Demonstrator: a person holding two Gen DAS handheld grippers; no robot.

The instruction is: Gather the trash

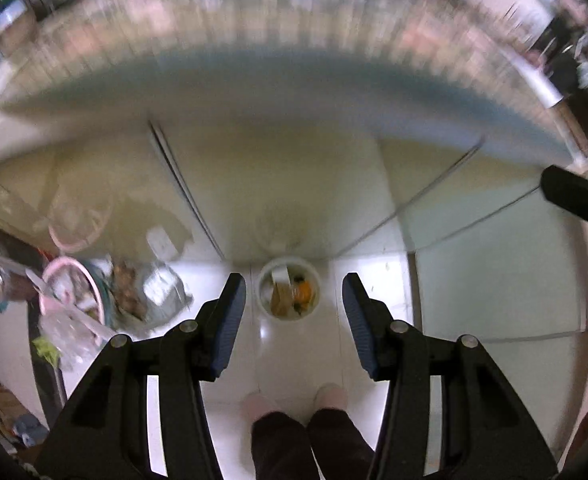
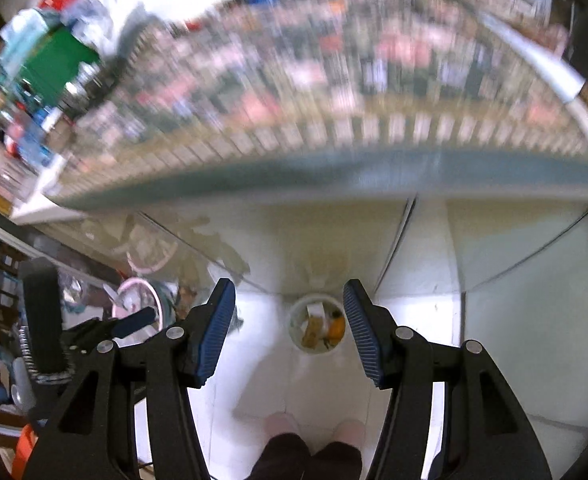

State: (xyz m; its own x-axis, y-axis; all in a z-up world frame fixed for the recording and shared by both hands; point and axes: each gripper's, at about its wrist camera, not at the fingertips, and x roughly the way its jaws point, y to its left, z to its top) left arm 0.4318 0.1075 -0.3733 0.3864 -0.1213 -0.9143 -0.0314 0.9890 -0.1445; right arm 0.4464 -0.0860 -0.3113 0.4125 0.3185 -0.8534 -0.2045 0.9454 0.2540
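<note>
Trash bin (image 1: 289, 289) sits on the floor at twelve o'clock, beyond both empty, wide-spread grippers: left gripper (image 1: 294, 320), right gripper (image 2: 290, 330); neither clearly nearer.

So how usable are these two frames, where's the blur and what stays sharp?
Left wrist view: upper half smeared by motion blur, strong fisheye bending; the left gripper is sharp, the white trash bin slightly soft, with glare on the floor tile. Right wrist view: the patterned table top is streaked, the right gripper crisp and the bin readable.
</note>
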